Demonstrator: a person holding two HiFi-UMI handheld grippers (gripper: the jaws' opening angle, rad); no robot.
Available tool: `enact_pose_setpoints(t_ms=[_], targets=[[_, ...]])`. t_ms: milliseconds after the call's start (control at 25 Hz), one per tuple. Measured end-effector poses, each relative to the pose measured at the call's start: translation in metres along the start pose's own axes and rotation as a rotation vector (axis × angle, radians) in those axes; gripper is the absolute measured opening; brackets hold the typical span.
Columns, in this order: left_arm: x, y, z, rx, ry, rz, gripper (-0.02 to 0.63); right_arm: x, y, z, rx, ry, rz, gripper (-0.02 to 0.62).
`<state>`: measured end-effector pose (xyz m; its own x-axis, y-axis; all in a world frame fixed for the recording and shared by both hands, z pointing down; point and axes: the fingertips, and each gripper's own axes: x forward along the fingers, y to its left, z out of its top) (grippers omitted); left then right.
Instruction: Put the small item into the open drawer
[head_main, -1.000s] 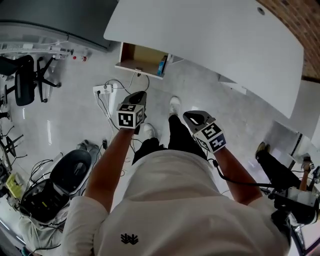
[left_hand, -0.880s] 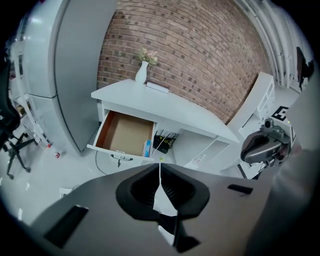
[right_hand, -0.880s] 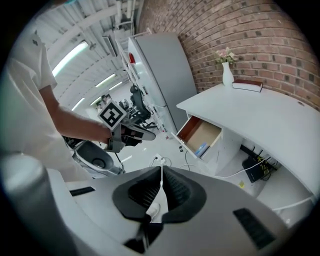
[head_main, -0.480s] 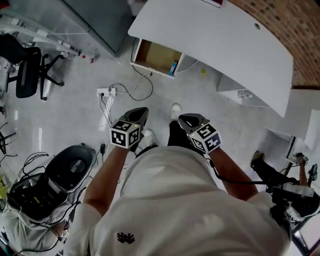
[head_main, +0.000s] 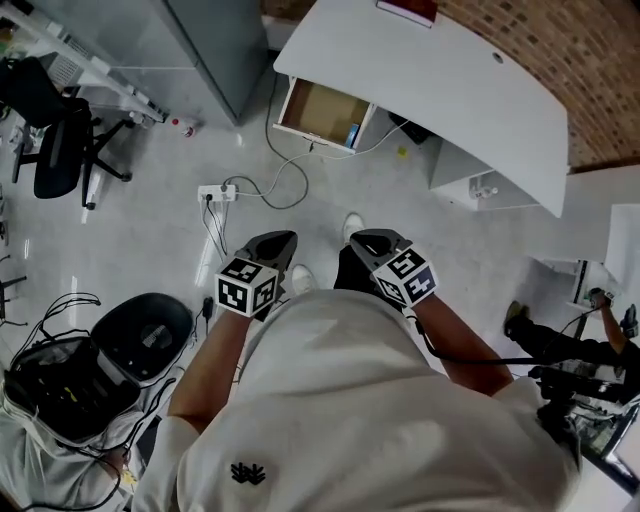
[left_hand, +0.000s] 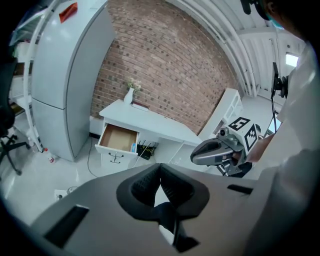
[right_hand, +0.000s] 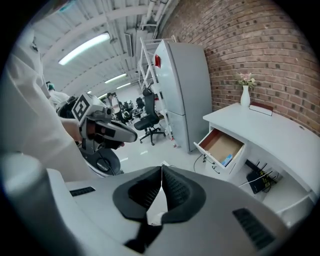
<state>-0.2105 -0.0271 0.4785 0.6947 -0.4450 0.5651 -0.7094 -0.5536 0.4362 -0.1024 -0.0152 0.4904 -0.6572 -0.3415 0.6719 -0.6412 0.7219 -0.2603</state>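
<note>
Person backed away from the worktop (head_main: 450, 90); open drawer (head_main: 325, 110) sits farther off now. Left claw (head_main: 282, 241) finished closing, empty.

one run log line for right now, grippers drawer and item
left gripper: shut, empty | right gripper: shut, empty | drawer: open | blue item: inside drawer | grippers: away from desk

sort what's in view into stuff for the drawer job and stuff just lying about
For the job: open drawer, small blue item in it, left claw, right claw (both shut, empty).
Lying about: office chair, power strip, vase of flowers.
</note>
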Motion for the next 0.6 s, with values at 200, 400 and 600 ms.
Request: enact_pose_setpoints(t_ms=[200,400,600], targets=[[-0.043,-0.008,-0.021,-0.012,-0.023,-0.004,0.025,-0.002,0.046,-0.016,-0.016,0.004,0.003,0.031],[-0.065,-0.023,-0.031,0.011,-0.043,-0.018,0.025,-0.005,0.083,-0.026,-0.053,0.015,0.017,0.031],[-0.07,-0.035,-0.044,0.037,-0.039,-0.028,0.025,-0.011,0.098,-0.031,-0.067,0.005,0.006,0.031]])
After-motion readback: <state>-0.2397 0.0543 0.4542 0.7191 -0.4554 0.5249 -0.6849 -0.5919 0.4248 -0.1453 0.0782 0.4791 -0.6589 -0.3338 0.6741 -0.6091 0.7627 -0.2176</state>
